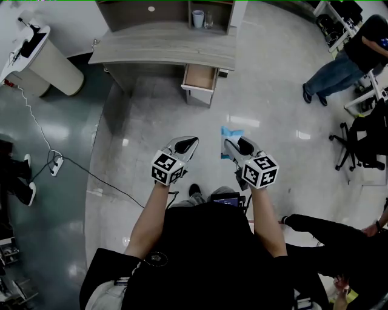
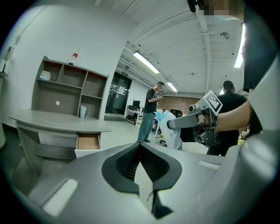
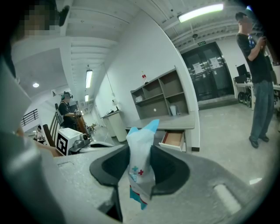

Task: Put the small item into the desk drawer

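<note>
**Packet Held Short of the Open Drawer**

The right gripper is clamped on a small white-and-blue packet printed with a teal cross and a red cross. The packet stands upright between the jaws, its blue top corners rising above them. In the head view it shows as a pale blue patch at the tip of that gripper, above the shiny floor and well apart from the desk.

The left gripper has its jaws pressed together at the tips with nothing between them. It is held beside the right one, at about the same height.

Ahead stands a grey desk with a shelf unit on top, where a white cup sits in one cubby. The desk drawer under the desk's right end is pulled open, and its wooden inside shows.

A person in dark top and jeans stands at the far right, near an office chair. A power strip and its cable lie on the floor to the left.
</note>
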`<control>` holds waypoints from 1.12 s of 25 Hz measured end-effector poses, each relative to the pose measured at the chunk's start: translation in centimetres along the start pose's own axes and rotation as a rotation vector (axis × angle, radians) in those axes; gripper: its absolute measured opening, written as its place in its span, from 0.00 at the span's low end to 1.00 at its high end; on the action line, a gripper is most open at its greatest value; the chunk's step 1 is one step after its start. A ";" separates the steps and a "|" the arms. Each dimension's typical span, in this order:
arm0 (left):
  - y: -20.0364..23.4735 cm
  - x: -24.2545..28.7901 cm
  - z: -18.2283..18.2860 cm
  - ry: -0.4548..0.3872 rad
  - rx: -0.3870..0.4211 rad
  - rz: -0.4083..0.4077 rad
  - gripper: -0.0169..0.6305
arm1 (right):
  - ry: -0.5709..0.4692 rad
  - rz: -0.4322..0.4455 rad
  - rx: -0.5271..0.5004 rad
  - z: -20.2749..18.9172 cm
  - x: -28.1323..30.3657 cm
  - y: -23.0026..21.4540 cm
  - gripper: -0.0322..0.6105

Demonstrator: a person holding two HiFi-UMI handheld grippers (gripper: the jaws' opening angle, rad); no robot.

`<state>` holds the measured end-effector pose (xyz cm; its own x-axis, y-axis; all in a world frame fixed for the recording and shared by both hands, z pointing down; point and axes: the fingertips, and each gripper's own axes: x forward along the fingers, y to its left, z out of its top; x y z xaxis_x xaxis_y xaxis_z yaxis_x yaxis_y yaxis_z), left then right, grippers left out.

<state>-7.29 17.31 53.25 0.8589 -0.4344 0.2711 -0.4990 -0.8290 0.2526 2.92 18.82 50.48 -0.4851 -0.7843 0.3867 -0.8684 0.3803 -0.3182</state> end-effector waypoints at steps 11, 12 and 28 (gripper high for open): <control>1.0 0.7 -0.8 0.015 -0.022 0.001 0.03 | 0.014 -0.007 0.005 -0.4 1.3 -1.1 0.29; 1.2 0.8 -0.8 0.015 -0.022 0.006 0.03 | 0.013 -0.003 0.006 -0.3 1.5 -1.2 0.29; 6.1 7.4 3.4 0.023 0.002 0.101 0.03 | -0.006 0.084 0.020 5.1 6.9 -8.4 0.29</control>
<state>-3.54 7.84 53.63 0.8011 -0.5078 0.3167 -0.5829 -0.7820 0.2205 7.41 7.71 51.42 -0.5555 -0.7529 0.3528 -0.8224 0.4348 -0.3670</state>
